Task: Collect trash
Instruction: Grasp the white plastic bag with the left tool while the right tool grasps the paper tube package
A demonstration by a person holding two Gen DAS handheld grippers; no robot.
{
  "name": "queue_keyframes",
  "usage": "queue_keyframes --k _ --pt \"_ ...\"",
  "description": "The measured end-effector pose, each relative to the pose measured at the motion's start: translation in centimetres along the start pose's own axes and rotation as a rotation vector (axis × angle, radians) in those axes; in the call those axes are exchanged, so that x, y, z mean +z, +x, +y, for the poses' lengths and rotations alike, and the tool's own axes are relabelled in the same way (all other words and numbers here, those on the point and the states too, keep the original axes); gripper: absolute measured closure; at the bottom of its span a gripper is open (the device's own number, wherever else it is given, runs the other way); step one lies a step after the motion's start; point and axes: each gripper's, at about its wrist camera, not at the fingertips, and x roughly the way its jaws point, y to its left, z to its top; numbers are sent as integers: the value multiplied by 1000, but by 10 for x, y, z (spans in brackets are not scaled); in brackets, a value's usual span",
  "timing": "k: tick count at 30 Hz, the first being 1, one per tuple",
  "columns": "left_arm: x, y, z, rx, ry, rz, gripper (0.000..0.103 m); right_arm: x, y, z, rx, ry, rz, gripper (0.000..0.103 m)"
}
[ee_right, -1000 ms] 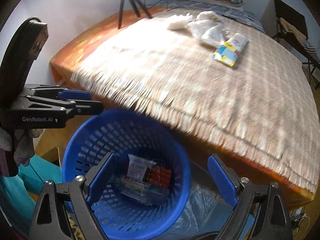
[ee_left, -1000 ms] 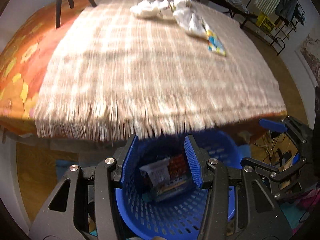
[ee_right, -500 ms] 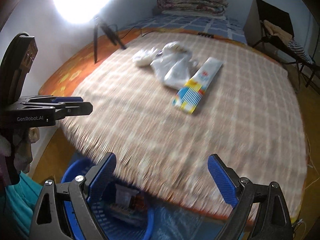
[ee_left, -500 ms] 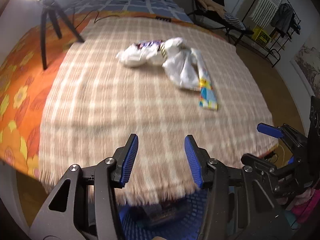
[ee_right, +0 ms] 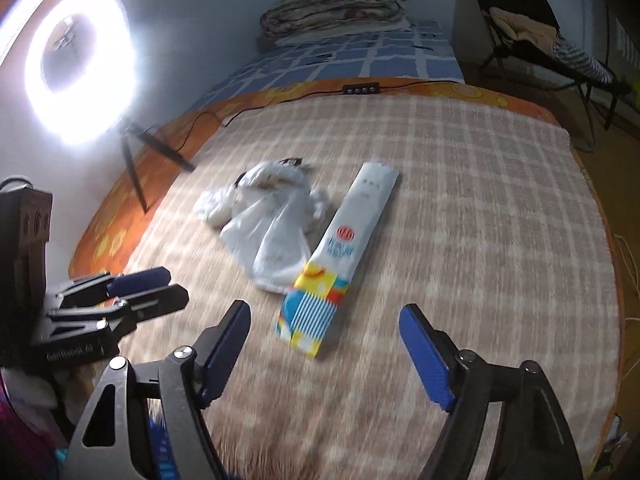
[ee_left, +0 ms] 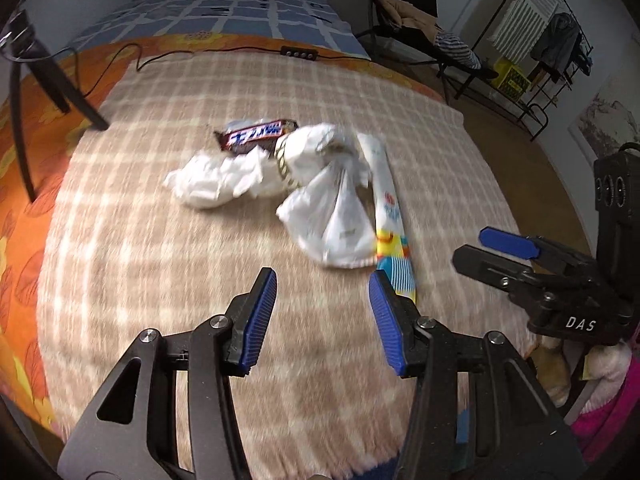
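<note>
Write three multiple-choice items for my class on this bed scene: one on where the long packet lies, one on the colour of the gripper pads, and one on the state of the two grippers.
1. Where does the long packet lie relative to the white plastic bag, seen from the right wrist?
A. To the bag's right, touching it
B. Far to the bag's left
C. Under the tripod

2. What colour are the pads on the left gripper?
A. Red
B. Blue
C. Yellow

3. What state are the left gripper and the right gripper in?
A. Both shut on trash
B. One holds the chocolate bar wrapper
C. Both open and empty

Answers:
1 A: the bag's edge overlaps the packet's left side on the plaid blanket.
2 B: both ribbed pads are blue.
3 C: each pair of fingers stands apart with only blanket between.
</note>
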Motion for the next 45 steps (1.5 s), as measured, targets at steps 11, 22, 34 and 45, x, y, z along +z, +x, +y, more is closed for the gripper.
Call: queue_keyframes --k 11,22,34,45 --pt "34 46 10 -8 -33 17 54 32 40 -24 71 177 41 37" --pt "39 70 17 10 -31 35 86 45 74 -35 59 274 74 46" --pt "38 52 24 28 -11 -5 95 43 91 -33 -16 219 100 53" --pt "45 62 11 52 -16 1 37 36 76 -50 -94 195 81 77"
